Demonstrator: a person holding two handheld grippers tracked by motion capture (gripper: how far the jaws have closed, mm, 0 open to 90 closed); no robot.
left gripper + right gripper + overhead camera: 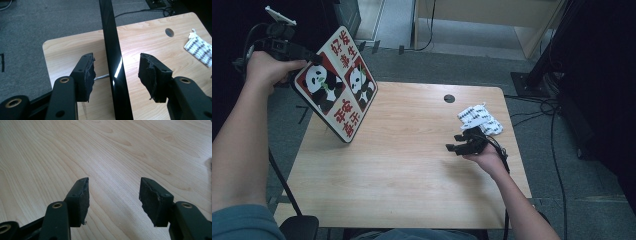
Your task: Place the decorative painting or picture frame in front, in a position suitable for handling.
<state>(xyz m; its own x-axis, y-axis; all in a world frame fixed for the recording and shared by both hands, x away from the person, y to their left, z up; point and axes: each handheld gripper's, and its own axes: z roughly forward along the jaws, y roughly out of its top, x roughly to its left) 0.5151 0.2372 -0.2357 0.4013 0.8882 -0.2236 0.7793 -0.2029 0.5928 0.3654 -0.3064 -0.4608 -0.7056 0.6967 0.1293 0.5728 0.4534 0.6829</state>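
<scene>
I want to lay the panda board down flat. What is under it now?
Under the tilted panda board lies bare wooden table; its lower corner meets the top. The strip directly behind the board is covered.

Tables: one wooden table (412, 165), pale grain, rounded corners.
Cable holes: one round hole (449, 98) in the tabletop near its far edge.
Panda boards: one black-edged square board (337, 82), tilted up at the table's left side.
Panda pictures: two on the board, on red squares.
Panels of red characters: two on the board, on white squares.
Pouches: one white patterned cloth pouch (479, 119) at the table's right.
Grippers: two, the left gripper (312, 57) and the right gripper (457, 142).
Jaws: two black jaws on each gripper, four in all.
Forearms: two.
</scene>
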